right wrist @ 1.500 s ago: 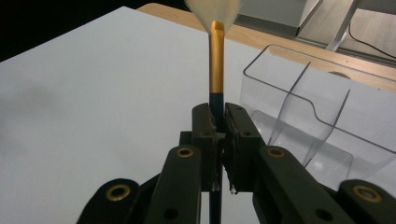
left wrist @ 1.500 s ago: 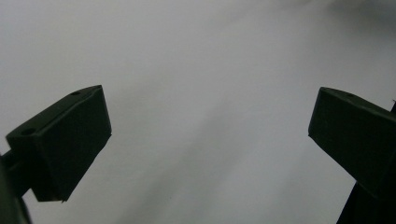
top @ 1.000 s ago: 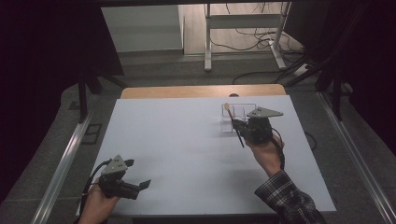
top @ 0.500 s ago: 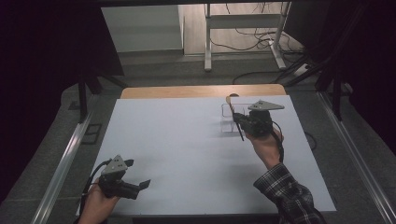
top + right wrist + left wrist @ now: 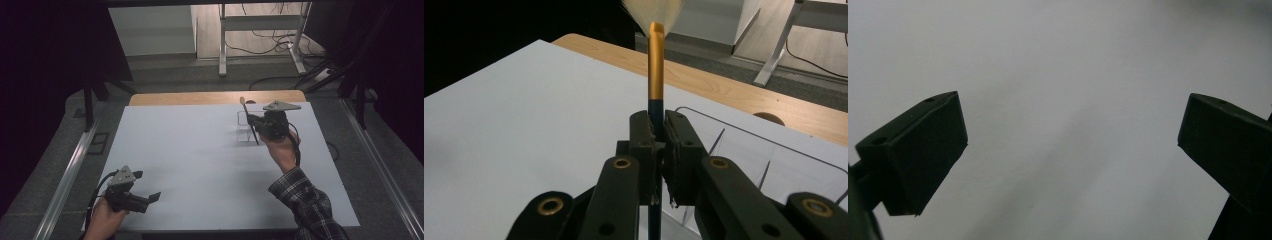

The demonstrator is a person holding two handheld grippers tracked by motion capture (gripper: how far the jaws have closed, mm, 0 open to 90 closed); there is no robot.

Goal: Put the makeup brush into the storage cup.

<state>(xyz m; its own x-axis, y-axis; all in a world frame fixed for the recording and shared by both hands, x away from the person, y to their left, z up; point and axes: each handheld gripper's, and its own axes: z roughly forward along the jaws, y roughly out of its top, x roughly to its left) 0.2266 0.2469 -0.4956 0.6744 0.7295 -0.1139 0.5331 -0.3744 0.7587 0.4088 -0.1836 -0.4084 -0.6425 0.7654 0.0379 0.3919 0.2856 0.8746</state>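
My right gripper (image 5: 255,121) is shut on a paintbrush (image 5: 249,122), held nearly upright with its pale bristles on top. In the right gripper view the paintbrush (image 5: 655,70) shows a gold ferrule and a dark handle clamped at my right gripper (image 5: 659,140). It hovers over a clear plastic organiser (image 5: 244,129) with dividers, and the organiser (image 5: 744,155) lies just right of the jaws. My left gripper (image 5: 149,198) rests low near the front left of the white board, open and empty. Wide-apart jaws of my left gripper (image 5: 1073,150) frame bare white surface.
A white board (image 5: 200,160) covers most of the wooden table (image 5: 200,97), whose far edge shows beyond it. Metal rails (image 5: 70,170) run along both sides. A desk frame (image 5: 260,45) and cables stand on the floor behind.
My right gripper has carried the paintbrush slightly away from the person and over the clear organiser. The left gripper has stayed put.
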